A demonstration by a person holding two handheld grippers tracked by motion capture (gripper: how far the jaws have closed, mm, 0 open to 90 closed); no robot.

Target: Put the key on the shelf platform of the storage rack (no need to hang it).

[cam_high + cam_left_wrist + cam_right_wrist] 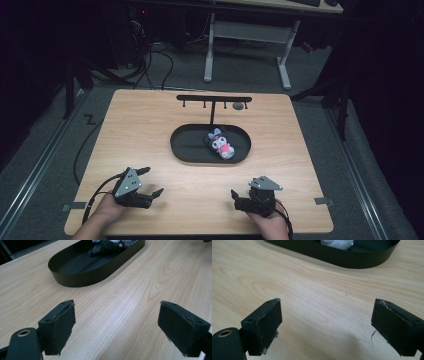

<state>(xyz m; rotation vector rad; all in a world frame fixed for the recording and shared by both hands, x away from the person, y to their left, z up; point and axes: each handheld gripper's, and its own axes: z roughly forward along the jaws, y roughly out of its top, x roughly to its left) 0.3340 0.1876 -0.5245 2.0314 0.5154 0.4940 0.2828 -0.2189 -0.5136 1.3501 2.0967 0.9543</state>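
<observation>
I had both grippers low over the near part of the wooden table (150, 130). The left gripper (150, 181) sat near the left corner with its jaws spread wide and nothing between them; in the left gripper view I saw only bare wood between its two pads (60, 327). The right gripper (235, 199) sat toward the near right, and its jaws were also wide apart and empty, with bare table grain between them in the right gripper view.

Farther off, around the middle of the table, lay a black oval tray (187, 142). A small plush toy (220, 144), grey and white with a pink body, lay inside the tray toward its right end. Just beyond the tray stood a black T-shaped rack (214, 100) with small pegs hanging under its bar.
</observation>
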